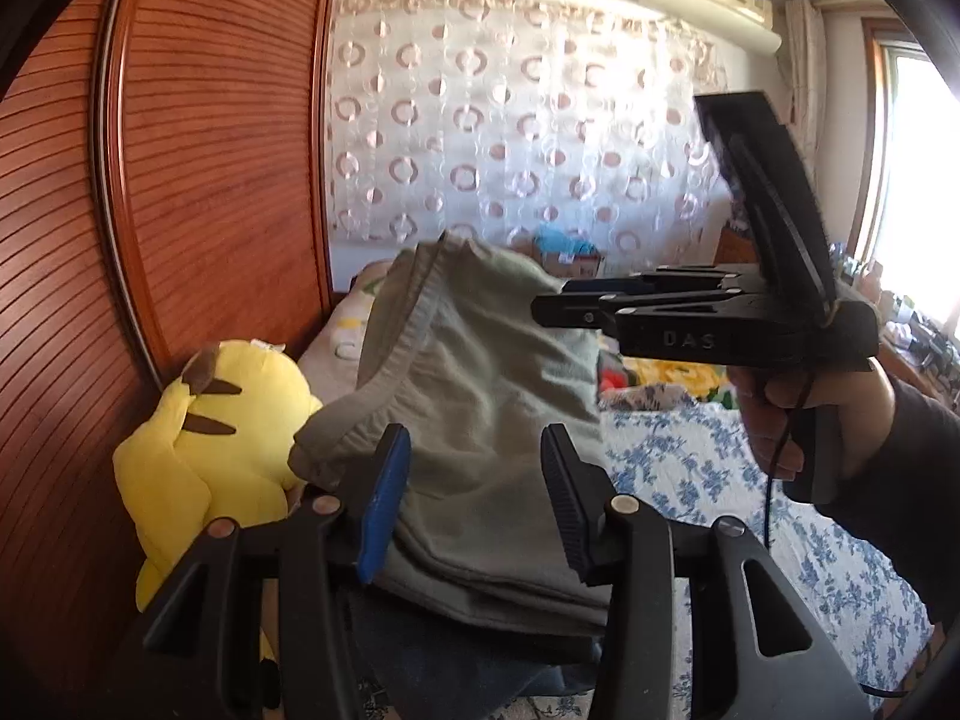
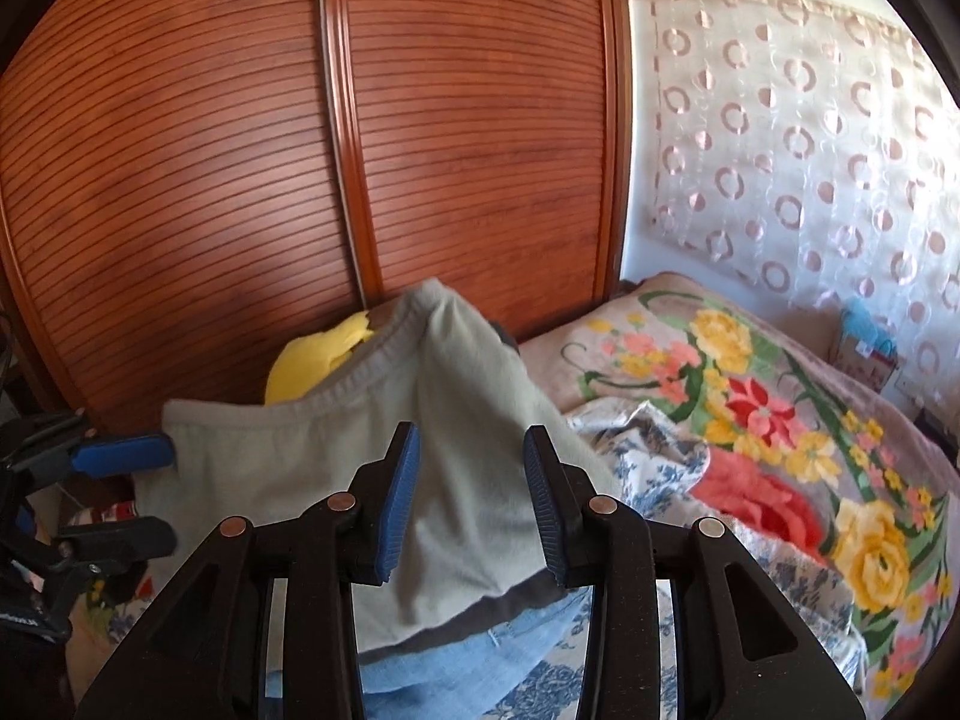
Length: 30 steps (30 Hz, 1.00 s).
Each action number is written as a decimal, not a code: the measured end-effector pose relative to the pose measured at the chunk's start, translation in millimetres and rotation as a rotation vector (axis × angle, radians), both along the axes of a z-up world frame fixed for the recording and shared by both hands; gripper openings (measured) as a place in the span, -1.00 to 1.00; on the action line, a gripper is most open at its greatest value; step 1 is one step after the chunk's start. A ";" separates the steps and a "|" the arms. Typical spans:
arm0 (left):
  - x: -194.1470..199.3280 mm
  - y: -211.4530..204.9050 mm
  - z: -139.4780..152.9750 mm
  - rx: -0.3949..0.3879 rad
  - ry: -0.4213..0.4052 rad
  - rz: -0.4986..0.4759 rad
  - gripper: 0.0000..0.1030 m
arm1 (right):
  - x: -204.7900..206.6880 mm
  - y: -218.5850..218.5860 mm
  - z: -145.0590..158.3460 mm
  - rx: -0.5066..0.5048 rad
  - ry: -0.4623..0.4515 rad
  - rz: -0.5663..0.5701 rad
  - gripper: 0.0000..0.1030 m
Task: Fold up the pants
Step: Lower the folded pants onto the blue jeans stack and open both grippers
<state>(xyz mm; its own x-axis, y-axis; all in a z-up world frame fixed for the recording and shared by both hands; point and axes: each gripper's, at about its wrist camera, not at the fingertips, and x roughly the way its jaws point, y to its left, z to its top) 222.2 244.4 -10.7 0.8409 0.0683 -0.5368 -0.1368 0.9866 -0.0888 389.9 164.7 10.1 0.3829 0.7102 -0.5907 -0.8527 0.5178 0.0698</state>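
Grey-green pants [image 1: 480, 420] with a ribbed waistband lie bunched on a stack of folded clothes, and their far corner stands up in the air. My left gripper [image 1: 474, 498] is open. The cloth shows in the gap between its fingers, and neither pad presses on it. In the right wrist view the pants [image 2: 456, 420] lie the same way behind my open right gripper [image 2: 471, 498]. The left gripper [image 2: 162, 489] shows there at the left, jaws apart beside the waistband edge. A hand holds the right gripper [image 1: 540, 309] just above the pants' right side.
A yellow plush toy [image 1: 210, 450] leans on the slatted wooden wardrobe [image 1: 210, 150] left of the pants. Folded blue denim [image 2: 480, 648] and a dark garment [image 1: 450, 636] lie under them. The bed has a blue-flowered sheet [image 1: 720, 480] and a bright floral blanket [image 2: 750, 408].
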 end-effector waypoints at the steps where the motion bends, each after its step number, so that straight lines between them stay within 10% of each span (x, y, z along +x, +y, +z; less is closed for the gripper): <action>1: 1.5 1.4 -2.1 -0.002 0.008 0.004 -0.13 | 2.3 0.4 -2.3 -0.004 0.005 -0.004 -0.31; 21: -4.7 3.4 -25.3 0.012 0.060 0.043 -0.10 | 13.3 -5.8 -26.9 0.012 0.059 -0.092 -0.31; 30: -21.6 -13.1 -13.2 0.019 0.036 0.013 0.25 | -7.3 -30.1 -24.7 0.025 0.060 -0.126 -0.30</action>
